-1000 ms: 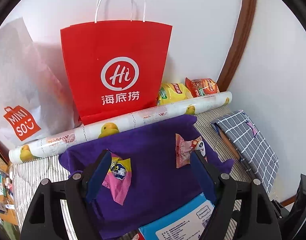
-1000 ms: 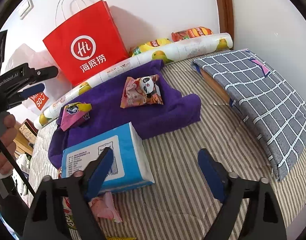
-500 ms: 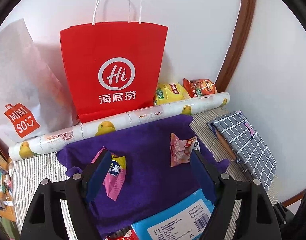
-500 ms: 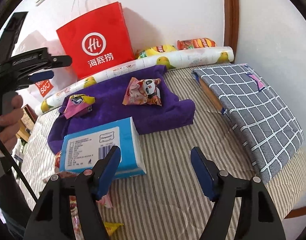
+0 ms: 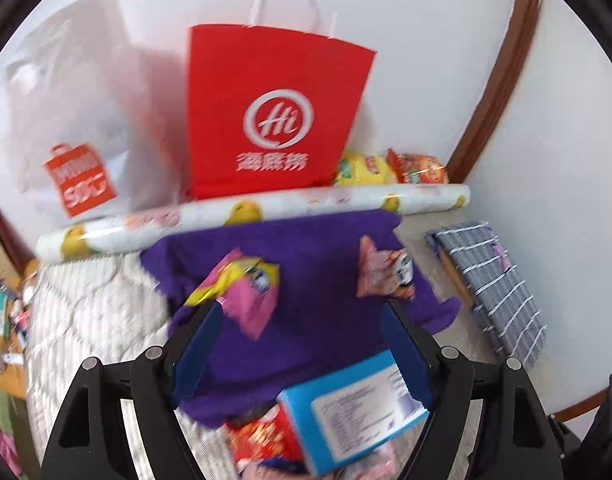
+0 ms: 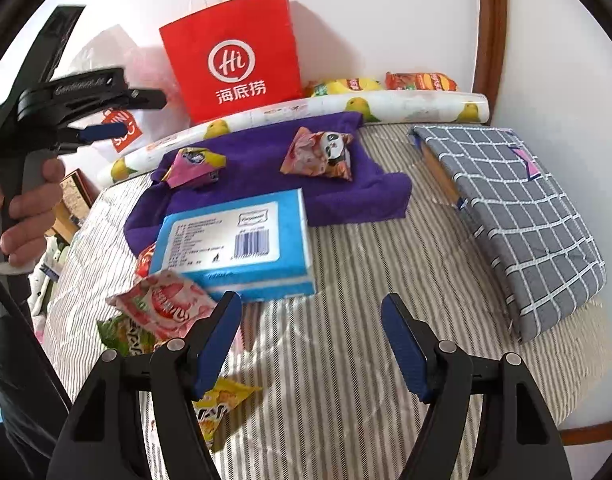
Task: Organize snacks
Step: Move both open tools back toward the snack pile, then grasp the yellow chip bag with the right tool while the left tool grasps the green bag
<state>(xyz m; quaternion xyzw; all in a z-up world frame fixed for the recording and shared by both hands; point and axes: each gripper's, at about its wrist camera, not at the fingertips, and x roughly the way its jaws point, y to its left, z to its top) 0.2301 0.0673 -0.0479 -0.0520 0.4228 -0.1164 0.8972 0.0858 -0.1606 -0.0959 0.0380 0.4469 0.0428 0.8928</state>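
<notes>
Right gripper [image 6: 309, 340] hangs over bare striped bedding, jaws well apart, nothing between them; they have just been closing a little. Left gripper [image 5: 302, 344] likewise gapes empty above the purple towel [image 5: 325, 280]; a hand [image 6: 26, 204] grips its handle at the left edge of the right view.

Nearest: loose snacks at the bed's left edge, a pink strawberry packet [image 6: 166, 304], a green one beneath it and a yellow packet [image 6: 218, 404] partly under the right gripper's left finger. Probably unsorted stock.

Next: blue tissue box [image 6: 242, 244], lying flat, overlapping the towel's near edge and covering part of a red packet [image 6: 146, 260]. It likely needs shifting before that packet comes free.

On the towel, apart from each other: pink-yellow snack [image 6: 194, 164] and panda snack [image 6: 321, 152]. Towel seems the sorting spot.

Right: checked grey cloth bundle [image 6: 517, 208], clear of the work.

Far: duck-print roll [image 6: 306, 112] fences the towel's back edge; behind it red paper bag [image 6: 234, 52] upright against the wall, white shopping bag [image 5: 78, 120], two chip bags [image 6: 385, 84].
</notes>
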